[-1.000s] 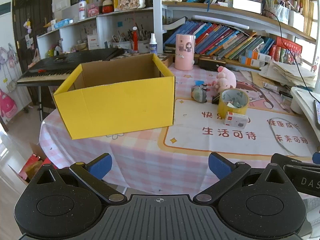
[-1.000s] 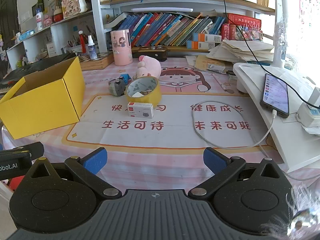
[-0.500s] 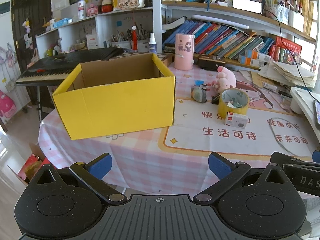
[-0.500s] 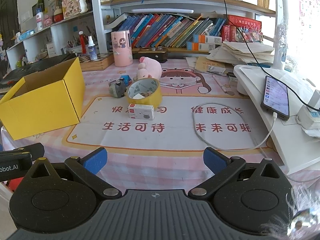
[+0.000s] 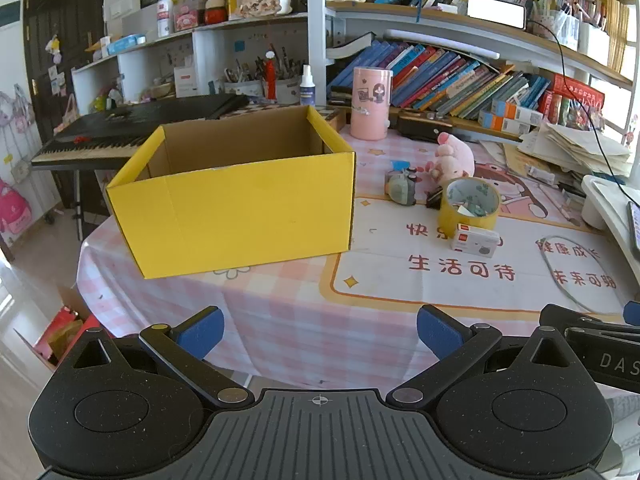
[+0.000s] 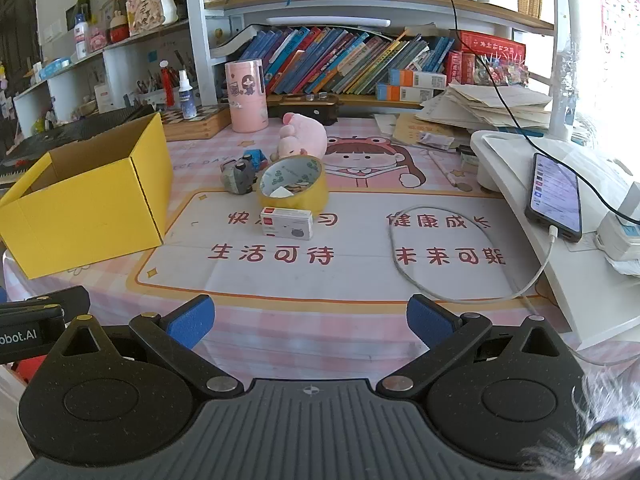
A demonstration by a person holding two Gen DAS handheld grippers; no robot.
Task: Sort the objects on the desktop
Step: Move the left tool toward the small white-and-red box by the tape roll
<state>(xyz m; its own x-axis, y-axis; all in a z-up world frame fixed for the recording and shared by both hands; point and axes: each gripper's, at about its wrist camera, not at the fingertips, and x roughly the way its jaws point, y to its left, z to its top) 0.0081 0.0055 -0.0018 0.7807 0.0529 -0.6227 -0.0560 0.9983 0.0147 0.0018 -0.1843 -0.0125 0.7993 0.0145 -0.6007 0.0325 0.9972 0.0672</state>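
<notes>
Start of sorting, nothing yet stowed. Left gripper (image 5: pixel 318 330) and right gripper (image 6: pixel 310 320) both released, jaws spread wide and empty, held low at the near edge of the table (image 6: pixel 304 344), well apart from every object. Open yellow box (image 5: pixel 240 216) at left on the checked cloth, visible part of its interior bare, floor of the box hidden behind the near wall. Loose items clustered right of the box toward mid-table: small white carton (image 6: pixel 286 222) nearest, just in front of the yellow tape roll (image 6: pixel 293 188); grey-and-blue toy (image 6: pixel 240 170) to the left of the roll; pink plush (image 6: pixel 302 138) beyond it. White charging cable (image 6: pixel 472 292) looped at right, running up to a phone (image 6: pixel 556 196) on the white stand. Judged as no progress so far: all four small items presumably still to be carried to the box, white carton the closest first pick for the right gripper.
</notes>
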